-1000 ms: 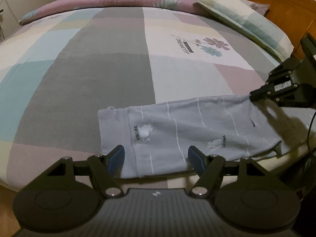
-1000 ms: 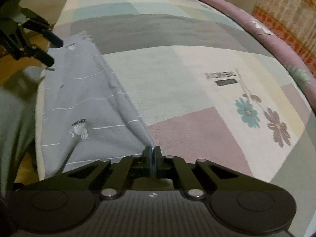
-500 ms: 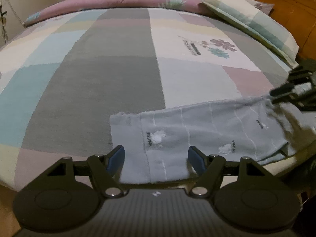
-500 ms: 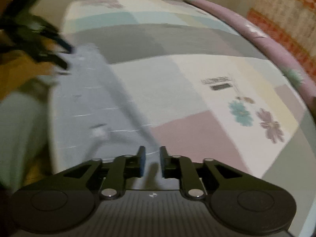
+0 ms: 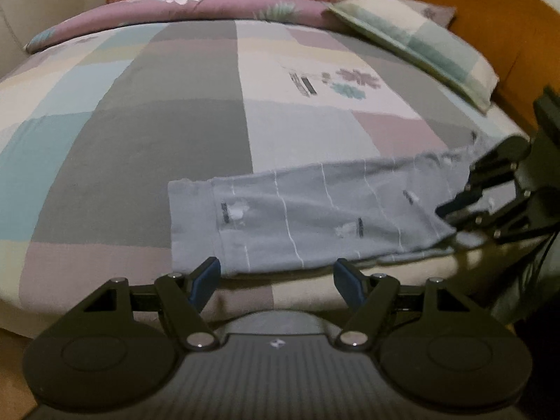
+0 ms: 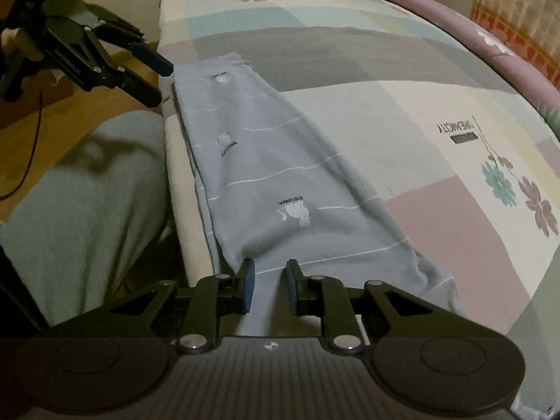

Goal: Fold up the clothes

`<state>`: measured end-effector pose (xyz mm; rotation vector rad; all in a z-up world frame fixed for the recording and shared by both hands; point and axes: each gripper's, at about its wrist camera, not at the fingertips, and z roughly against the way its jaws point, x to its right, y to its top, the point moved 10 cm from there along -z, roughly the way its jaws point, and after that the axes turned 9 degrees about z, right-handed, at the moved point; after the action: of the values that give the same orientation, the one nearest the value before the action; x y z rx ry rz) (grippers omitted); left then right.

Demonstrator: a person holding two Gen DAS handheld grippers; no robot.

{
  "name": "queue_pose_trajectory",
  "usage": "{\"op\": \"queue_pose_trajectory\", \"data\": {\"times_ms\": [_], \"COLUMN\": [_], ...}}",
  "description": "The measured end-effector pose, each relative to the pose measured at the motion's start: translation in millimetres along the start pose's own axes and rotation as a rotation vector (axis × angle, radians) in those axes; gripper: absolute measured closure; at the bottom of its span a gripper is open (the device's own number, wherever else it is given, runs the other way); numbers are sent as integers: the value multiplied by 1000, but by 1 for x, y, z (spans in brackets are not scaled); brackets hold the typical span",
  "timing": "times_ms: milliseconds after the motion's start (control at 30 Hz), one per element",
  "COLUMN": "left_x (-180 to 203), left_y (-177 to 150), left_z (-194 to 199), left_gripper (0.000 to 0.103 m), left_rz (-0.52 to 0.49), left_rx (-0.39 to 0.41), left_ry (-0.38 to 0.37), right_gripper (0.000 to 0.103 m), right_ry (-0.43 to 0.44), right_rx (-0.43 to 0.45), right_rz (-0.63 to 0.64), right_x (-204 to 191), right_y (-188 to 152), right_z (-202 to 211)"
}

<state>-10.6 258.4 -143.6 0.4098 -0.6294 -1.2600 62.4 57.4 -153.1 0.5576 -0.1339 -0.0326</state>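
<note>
Two tools work at one folded grey garment [image 5: 308, 217] that lies along the near edge of the bed [image 5: 147, 133].

From the left wrist view, the left tool [image 5: 276, 278] has its blue-padded fingers [image 5: 204, 276] wide apart, just short of the garment's near edge and touching nothing. The garment stretches from the middle of the picture toward the right, its thin white stripes running across it and small printed marks scattered over it. At its right end the right tool [image 5: 455, 197] shows as a dark, blurred shape over the cloth; from this side I cannot tell how its fingers stand. Beyond lie the patchwork bedsheet, a pillow [image 5: 420, 45] at the far right against a wooden headboard [image 5: 497, 35], and a rolled purple quilt [image 5: 182, 10] along the far side.

From the right wrist view, the right tool [image 6: 269, 281] has its fingers a little apart, with the near end of the garment [image 6: 273, 175] lying between and under them; no cloth is pinched. The garment runs away from this tool along the left edge of the bed [image 6: 437, 122]. At the far left the left tool [image 6: 159, 80] hangs just off the garment's far end, fingers spread. A person's leg in grey trousers [image 6: 87, 192] stands beside the bed on the left.
</note>
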Motion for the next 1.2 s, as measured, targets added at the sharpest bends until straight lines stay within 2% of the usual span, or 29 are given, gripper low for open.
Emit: {"op": "queue_pose_trajectory", "data": {"times_ms": [167,367,500,667,767,967,1000,1067,1100,1200], "left_x": [-12,-22,-20,-14,-14,-15,-16,-15,-15,-14], "left_y": [9,28,22,14,15,14,14,13,13,14], "left_z": [-5,3,11,18,19,10,9,7,7,4], "left_gripper": [32,32,31,28,25,25,25,25,25,24], "left_rz": [47,66,39,8,-6,-4,-3,-1,-2,-5], "left_rx": [25,79,63,35,36,25,24,21,20,18], "left_ry": [-3,-8,2,19,39,50,48,42,38,29], "right_gripper": [80,80,80,79,78,78,79,93,96,99], "right_ry": [19,-10,-17,26,53,116,120,113,109,107], "right_rx": [1,34,89,135,124,91,87,91,93,99], "right_rz": [-22,-36,-14,87,126,167,177,207,221,210], "right_x": [-10,-2,17,34,40,36,34,31,29,31], "right_y": [-5,0,35,98,123,136,136,135,135,134], "right_z": [7,23,22,-18,-51,-88,-91,-90,-89,-85]}}
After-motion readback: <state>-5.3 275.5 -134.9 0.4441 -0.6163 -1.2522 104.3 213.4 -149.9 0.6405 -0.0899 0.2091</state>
